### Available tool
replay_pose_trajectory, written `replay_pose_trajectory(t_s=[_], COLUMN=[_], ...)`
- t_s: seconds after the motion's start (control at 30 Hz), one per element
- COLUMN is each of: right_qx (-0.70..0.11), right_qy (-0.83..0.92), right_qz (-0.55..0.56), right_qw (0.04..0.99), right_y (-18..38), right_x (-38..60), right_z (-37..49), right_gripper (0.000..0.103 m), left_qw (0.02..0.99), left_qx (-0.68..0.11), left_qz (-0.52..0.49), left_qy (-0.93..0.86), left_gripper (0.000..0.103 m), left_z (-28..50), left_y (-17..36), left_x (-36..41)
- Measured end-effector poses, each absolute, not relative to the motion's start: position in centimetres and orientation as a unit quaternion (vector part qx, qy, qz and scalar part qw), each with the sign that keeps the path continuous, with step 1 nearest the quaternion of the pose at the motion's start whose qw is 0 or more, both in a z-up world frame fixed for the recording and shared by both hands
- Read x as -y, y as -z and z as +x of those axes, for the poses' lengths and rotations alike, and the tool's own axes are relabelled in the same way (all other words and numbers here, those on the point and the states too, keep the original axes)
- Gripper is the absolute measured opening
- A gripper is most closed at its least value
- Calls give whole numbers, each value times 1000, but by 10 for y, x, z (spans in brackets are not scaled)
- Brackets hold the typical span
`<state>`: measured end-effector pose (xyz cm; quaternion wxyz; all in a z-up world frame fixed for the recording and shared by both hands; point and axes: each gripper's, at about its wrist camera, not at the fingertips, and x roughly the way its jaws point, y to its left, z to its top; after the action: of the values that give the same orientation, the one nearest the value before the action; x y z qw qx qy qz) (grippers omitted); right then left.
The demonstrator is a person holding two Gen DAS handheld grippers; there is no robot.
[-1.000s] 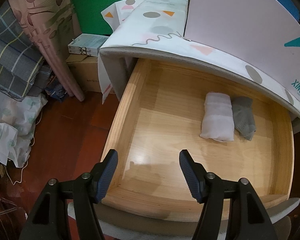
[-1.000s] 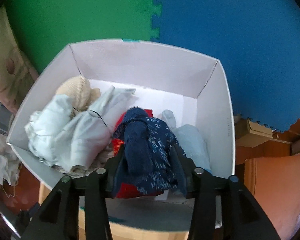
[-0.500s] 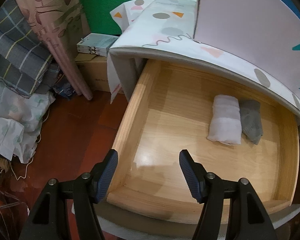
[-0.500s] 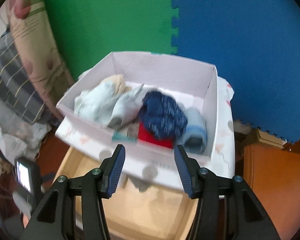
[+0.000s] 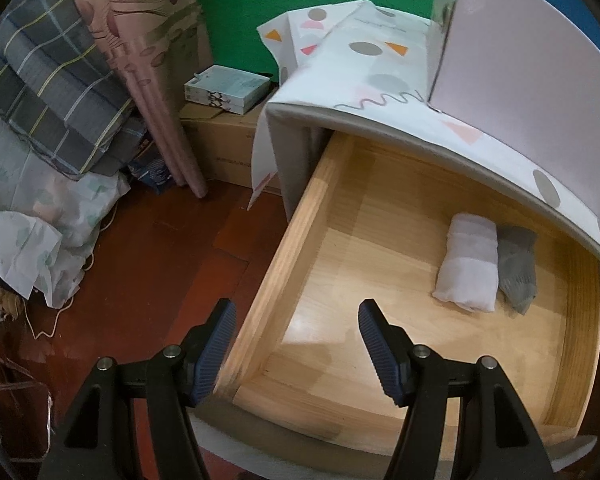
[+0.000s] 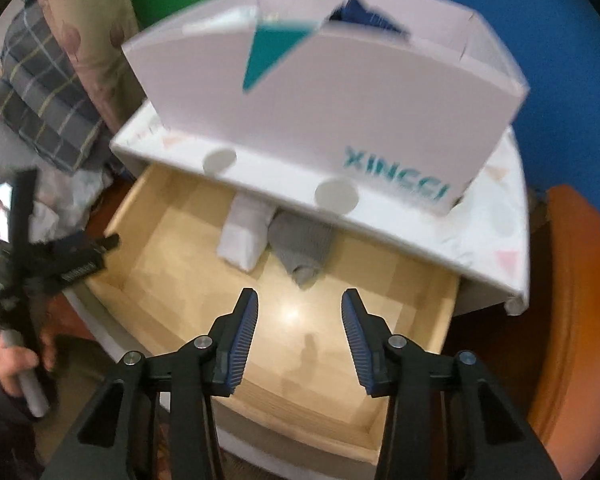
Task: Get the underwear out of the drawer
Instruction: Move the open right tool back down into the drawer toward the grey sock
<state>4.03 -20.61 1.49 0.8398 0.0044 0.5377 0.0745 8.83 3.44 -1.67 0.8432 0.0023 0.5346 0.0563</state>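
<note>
We hover both empty grippers, left (image 5: 294, 346) half open, right (image 6: 299, 330) closing, over the drawer (image 6: 140, 216) to reach the rolls (image 6: 246, 236).

Glossy pale wood drawer (image 5: 400, 264) holds soft cloth rolls, white (image 5: 468, 268) and grey knit (image 5: 518, 274).

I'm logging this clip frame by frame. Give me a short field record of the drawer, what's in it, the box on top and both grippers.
drawer: open, wooden
contents: white roll and grey roll side by side at the back
box: white, on the cabinet top, clothes inside
left hand-held gripper: open, empty, over the drawer's front left corner
right hand-held gripper: closing, empty, over the drawer
</note>
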Motion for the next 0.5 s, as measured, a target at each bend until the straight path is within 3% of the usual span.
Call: replay_pose_trajectory(t_s=[0.5], right_qx=[-558], right_qy=[-93], right_qz=[-87], right_qw=[820], right_y=[51], right_x=[179], right_z=[72], right_gripper=[34], left_qw=[842], left_qx=[-534], left_qz=[-14], left_qy=[-76], left_gripper=[65], left_z=[88], left_y=[16], left_x=[-45])
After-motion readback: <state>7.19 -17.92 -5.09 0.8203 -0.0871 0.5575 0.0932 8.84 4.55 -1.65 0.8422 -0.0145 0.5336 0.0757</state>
